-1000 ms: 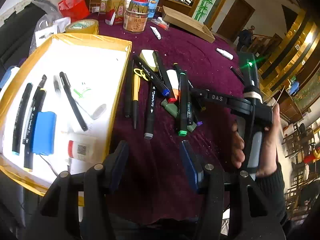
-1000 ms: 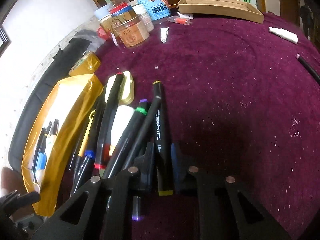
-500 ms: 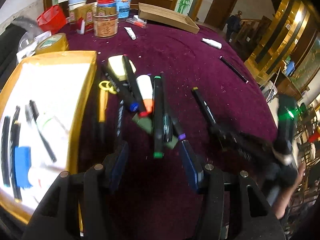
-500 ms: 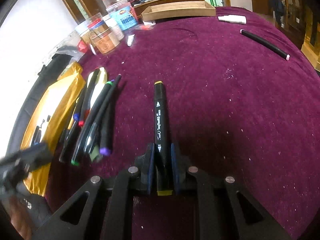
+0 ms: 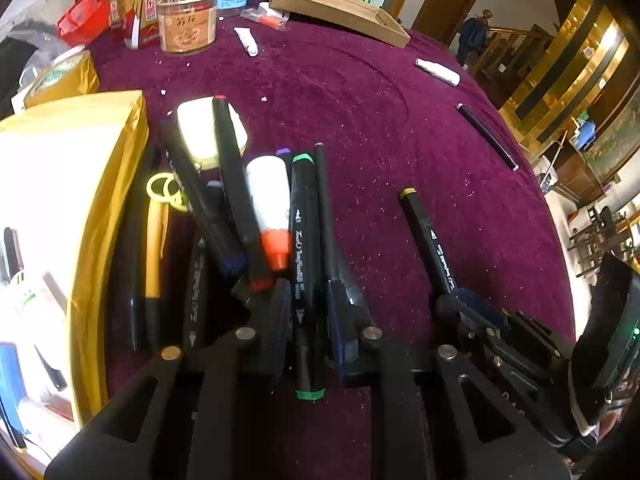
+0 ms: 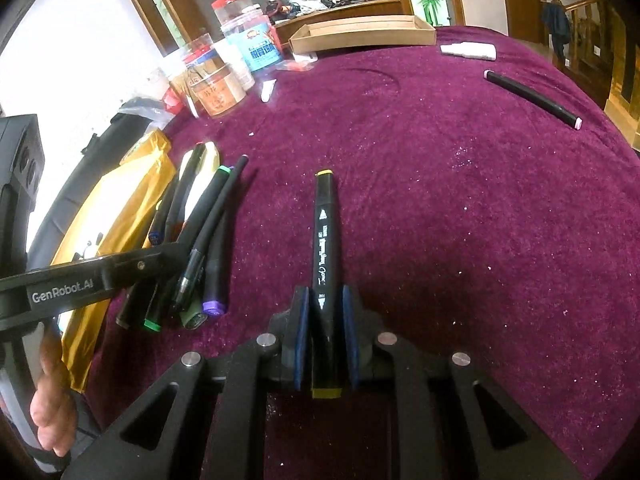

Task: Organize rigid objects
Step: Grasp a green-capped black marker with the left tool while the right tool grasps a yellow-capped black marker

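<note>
L gripper [image 5: 306, 320]: jaws just closed, clamped on green-cap marker [image 5: 305, 248], lower centre, in pile.
R gripper [image 6: 323, 340]: clamped on yellow-cap marker [image 6: 326, 240], centre.
Axis: both markers along fingers.
Tray [image 5: 108, 200]: left; L nearer.

— Where does the left wrist view sit?
— Low over the maroon worktop [image 5: 380, 92], angled steeply down, close above the marker pile [image 5: 248, 216].
— And the right?
— Beside it, equally near; both share that pile [image 6: 200, 240] and the cardboard tray [image 6: 360, 32].
</note>
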Action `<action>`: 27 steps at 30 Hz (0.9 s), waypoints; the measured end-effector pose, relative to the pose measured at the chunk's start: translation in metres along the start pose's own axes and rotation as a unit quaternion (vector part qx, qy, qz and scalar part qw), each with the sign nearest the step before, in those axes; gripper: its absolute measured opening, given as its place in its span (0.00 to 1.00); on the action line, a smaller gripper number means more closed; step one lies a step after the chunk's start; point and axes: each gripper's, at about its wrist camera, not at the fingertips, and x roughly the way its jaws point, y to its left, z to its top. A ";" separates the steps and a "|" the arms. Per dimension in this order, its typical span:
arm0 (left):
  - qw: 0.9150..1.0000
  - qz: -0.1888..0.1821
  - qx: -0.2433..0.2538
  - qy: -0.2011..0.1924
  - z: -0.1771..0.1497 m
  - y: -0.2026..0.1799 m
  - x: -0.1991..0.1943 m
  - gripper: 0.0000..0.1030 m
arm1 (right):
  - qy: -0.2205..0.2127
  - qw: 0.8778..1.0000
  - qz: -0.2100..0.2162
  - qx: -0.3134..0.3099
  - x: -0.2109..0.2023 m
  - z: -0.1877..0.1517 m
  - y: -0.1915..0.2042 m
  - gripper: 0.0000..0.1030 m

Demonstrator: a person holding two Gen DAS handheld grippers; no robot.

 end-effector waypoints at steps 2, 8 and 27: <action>1.000 0.003 0.002 -0.003 0.000 -0.001 0.000 0.12 | 0.000 1.000 0.001 0.001 0.000 -0.001 0.000 0.15; 1.000 -0.021 -0.019 0.008 -0.022 0.005 -0.017 0.12 | 0.000 1.000 0.003 0.002 0.000 0.000 -0.001 0.15; 1.000 0.005 0.012 0.011 -0.057 0.002 -0.012 0.13 | -0.001 1.000 -0.017 -0.023 0.001 0.000 0.006 0.14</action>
